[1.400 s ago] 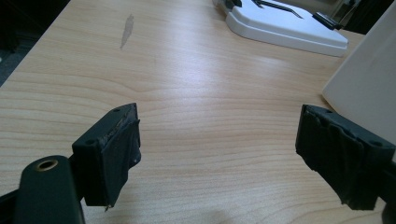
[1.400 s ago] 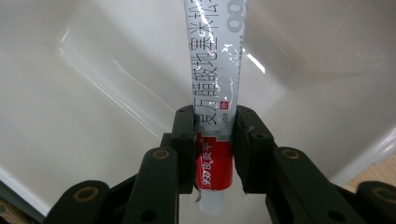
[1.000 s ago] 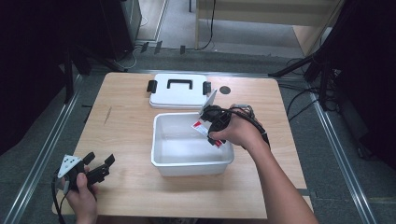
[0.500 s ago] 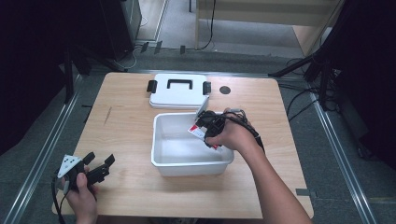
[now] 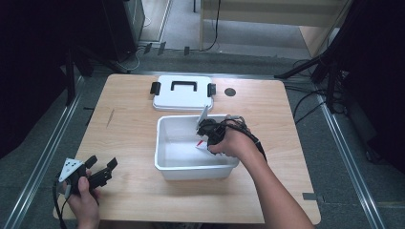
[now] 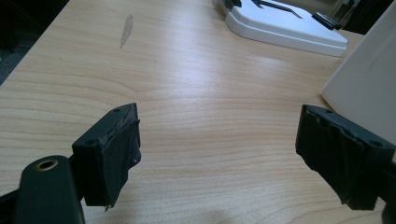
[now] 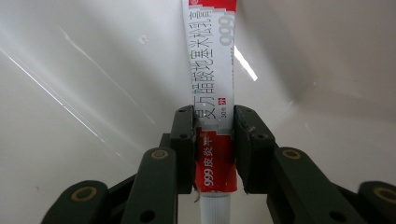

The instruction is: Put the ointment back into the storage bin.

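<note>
— Where do we see the tube [image 7: 212,116]?

— Pinched between the two jaws of the right tongs [image 7: 214,149], inside the white bin [image 5: 165,164]. The jaws press on its lower part from both sides, just above its white ribbed cap, which shows below them in the right gripper view.

— Which way does its long axis run?

— Straight along the jaws and away from them, cap end toward the hand, flat tail end out toward the bin's pale inner wall. From the high view we make out just a red-and-white bit of it [image 5: 201,143] under the right hand [image 5: 234,143], low in the bin near its right side.

— How does it look?

— A slim, flat tube, red around the cap end and white farther out, with red printed characters and "999" on it.

— And the left tongs [image 5: 102,171]?

— We see them spread wide with nothing between the jaws, held in the left hand [image 5: 81,195] over the near left corner of the wooden desk [image 5: 124,119], well apart from the bin.

— Beyond the bin?

— A white lid [image 5: 183,93] with a black handle and black clips lies flat on the desk just behind it.
</note>
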